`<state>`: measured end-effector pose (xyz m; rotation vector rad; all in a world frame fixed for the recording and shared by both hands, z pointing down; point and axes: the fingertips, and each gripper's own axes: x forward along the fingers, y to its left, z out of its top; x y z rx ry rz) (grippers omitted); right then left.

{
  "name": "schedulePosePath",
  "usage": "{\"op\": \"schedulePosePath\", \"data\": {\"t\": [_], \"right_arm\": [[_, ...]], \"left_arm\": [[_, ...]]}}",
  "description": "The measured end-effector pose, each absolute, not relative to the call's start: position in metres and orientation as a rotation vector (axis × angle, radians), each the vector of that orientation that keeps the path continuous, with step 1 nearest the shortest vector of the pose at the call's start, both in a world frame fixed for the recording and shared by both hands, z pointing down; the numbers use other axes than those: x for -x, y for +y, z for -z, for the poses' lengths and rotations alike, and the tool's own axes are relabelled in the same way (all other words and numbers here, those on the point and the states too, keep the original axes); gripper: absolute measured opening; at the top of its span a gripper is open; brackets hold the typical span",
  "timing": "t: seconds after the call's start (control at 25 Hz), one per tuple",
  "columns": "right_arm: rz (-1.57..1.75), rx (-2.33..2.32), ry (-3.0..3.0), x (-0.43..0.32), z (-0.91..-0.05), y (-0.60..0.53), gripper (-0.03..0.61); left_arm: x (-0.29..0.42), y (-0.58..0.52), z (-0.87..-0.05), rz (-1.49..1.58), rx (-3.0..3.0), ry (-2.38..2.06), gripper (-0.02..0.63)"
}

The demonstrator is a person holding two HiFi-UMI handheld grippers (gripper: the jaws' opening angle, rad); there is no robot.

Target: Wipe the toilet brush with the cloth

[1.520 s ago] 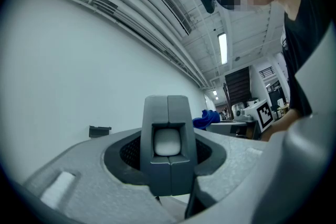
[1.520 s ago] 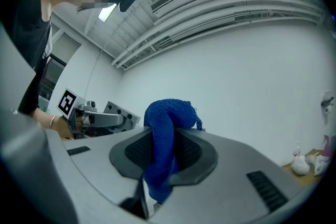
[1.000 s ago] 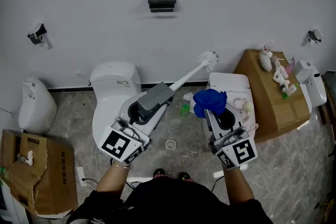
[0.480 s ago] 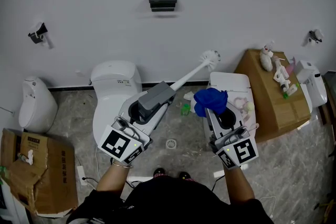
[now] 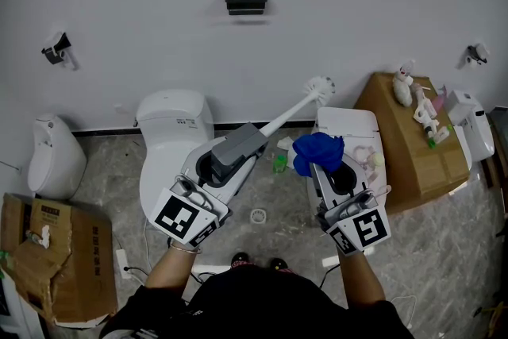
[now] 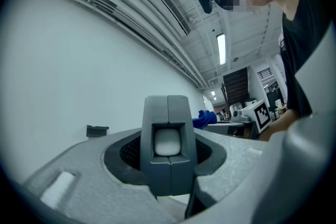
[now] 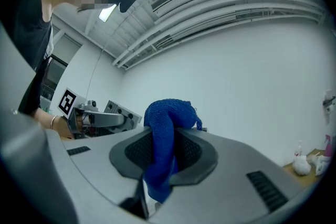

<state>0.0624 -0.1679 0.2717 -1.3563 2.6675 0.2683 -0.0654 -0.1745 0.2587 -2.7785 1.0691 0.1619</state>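
My left gripper (image 5: 226, 157) sits at centre-left of the head view. Its fingers are clamped, fairly wide, on the grey block handle of the white plastic toilet brush (image 5: 290, 111). The left gripper view bears this out: the grey handle fills the space between the fingers, with its rounded white end facing the camera. From there the thin white shaft runs up and to the right, over the white ceramic toilet (image 5: 171, 123), and ends in the bristled head in the upper middle of the frame, held clear in the air.

Just below that head and a little to the right hangs the bunched blue woven cloth (image 5: 317, 153). It is pinched in the closed fingers of my right gripper (image 5: 327, 171), and the right gripper view shows the fabric squeezed between them and spilling out above and below.

The cloth and the brush are near each other, but I see no contact between them. By my reading, both pick-ups are done and the wiping itself is yet to come: I have to bring the cloth onto the shaft or head and rub along it.
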Motion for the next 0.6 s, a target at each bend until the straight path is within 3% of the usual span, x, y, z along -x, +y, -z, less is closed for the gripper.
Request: {"op": "schedulePosePath", "data": {"t": [0.6], "right_arm": [[-0.280,1.352,2.680,-0.0598,-0.2727,-0.1705,0.083]], "left_arm": [[0.0655,-0.1762,-0.2588,-0.166,2.779,1.066,0.175]]}}
